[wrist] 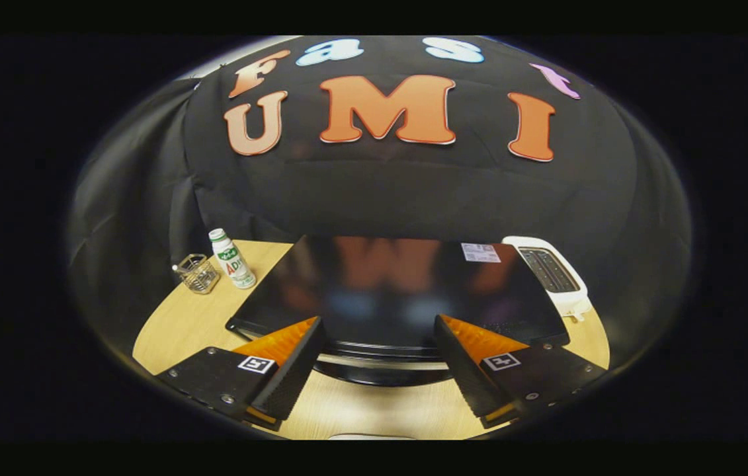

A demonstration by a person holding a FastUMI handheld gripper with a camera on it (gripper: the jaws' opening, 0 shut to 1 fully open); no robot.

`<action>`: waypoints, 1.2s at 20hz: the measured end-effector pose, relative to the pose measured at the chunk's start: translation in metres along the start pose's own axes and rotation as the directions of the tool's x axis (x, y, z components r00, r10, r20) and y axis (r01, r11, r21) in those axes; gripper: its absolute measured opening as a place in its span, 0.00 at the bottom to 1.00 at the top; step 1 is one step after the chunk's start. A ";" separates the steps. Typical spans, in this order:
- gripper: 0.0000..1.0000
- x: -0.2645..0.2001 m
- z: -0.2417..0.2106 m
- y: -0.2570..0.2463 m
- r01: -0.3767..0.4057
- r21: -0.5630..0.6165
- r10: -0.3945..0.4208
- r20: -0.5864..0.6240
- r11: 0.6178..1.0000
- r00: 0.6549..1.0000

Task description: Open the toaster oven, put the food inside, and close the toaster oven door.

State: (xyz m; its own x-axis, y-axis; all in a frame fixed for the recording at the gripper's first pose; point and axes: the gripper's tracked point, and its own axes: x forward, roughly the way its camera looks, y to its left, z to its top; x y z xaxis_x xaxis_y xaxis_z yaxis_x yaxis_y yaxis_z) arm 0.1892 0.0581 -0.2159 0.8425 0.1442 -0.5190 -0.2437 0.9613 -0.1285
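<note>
- Gripper view looks down and forward over a light wooden table (374, 413) inside the booth.
- Gripper (377, 337): the two fingers stand wide apart and hold nothing; no part of either finger touches an object.
- Toaster oven (387, 291): a black unit seen from above, standing on the table just ahead of the fingers. Its glossy flat top takes up the middle of the scene and mirrors the booth wall behind it.
- Oven front: the near edge of the unit, with a pale strip and a dark curved band (380, 370) below it, lies between the two fingertips. From this angle I cannot tell whether the door is open or closed.
- Label (480, 252): a small white sticker sits on the far right part of the oven top.
- White toaster (549, 272): a slot-type unit stands on the table just beside the right flank of the oven, at the far right.
- Drink bottle (231, 259): a small white bottle with a green cap stands upright near the far left corner of the oven.
- Wire basket (198, 273): a small metal holder stands just left of the bottle, close to the table's left edge.
- Booth wall (413, 192): black cloth hangs behind the table.
</note>
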 end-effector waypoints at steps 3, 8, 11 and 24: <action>0.98 0.001 -0.003 -0.001 0.005 -0.005 -0.005 -0.005 1.000 1.000; 0.99 -0.007 -0.008 0.002 0.010 -0.005 -0.010 -0.016 1.000 1.000; 0.99 -0.010 -0.015 0.005 0.024 -0.046 -0.025 -0.018 0.999 1.000; 0.98 -0.056 -0.063 0.014 0.032 -0.005 -0.033 -0.027 0.999 0.999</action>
State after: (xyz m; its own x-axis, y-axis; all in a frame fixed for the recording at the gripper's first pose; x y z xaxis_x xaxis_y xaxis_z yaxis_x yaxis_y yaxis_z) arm 0.1078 0.0485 -0.2418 0.8366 0.1063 -0.5374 -0.2184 0.9644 -0.1492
